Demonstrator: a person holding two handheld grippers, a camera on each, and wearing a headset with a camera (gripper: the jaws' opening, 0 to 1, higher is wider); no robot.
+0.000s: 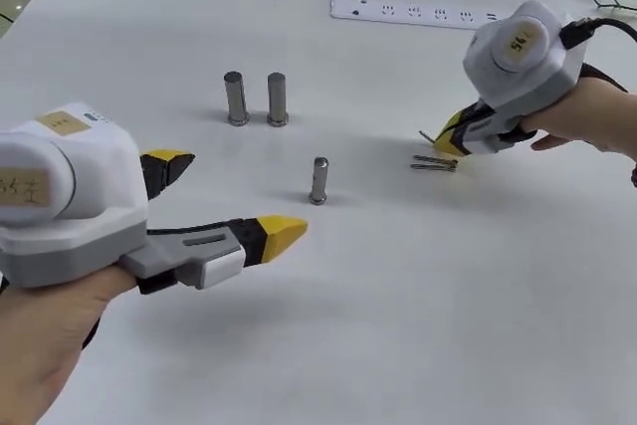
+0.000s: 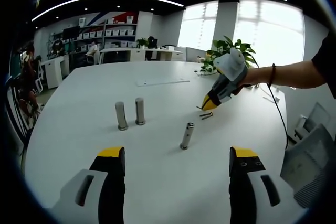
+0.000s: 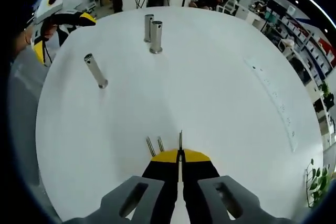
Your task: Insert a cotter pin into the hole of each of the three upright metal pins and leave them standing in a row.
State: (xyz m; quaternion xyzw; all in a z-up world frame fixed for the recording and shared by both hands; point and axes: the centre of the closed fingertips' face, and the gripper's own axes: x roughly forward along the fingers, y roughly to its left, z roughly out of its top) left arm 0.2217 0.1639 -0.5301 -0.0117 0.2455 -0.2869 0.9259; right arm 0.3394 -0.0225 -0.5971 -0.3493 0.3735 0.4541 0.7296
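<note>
Table: A broad white tabletop [image 1: 448, 325] was seen beneath everything, and every part was stood or laid on it.
Power strip: A long white multi-socket power strip [image 1: 418, 13] was laid flat at the far side, well apart from the metal pins.
Left gripper: The grey-and-white left gripper with black, yellow-tipped jaws [image 1: 231, 196] was held in a hand at the near left, above the table. Its jaws were spread wide with nothing between them, and in the left gripper view they were pointed toward the three pins.
Right gripper: The matching grey-and-white right gripper [image 1: 448, 143] was held in a hand at the right, tilted down with its tips low over the table. Its jaws were pressed together on a thin dark metal cotter pin [image 3: 180, 139], which was seen jutting forward from between the yellow tips.
Paired pins: A grey cylindrical metal pin [image 1: 236, 99] and a second like pin [image 1: 278, 99] were stood upright just beside each other, toward the far left.
Lone pin: A third upright metal pin [image 1: 319, 179] was stood nearer, apart from the pair, between the two grippers.
Loose cotter pins: Two more thin cotter pins [image 1: 435, 161] were laid flat side by side on the table, just beside the right gripper's tips.
</note>
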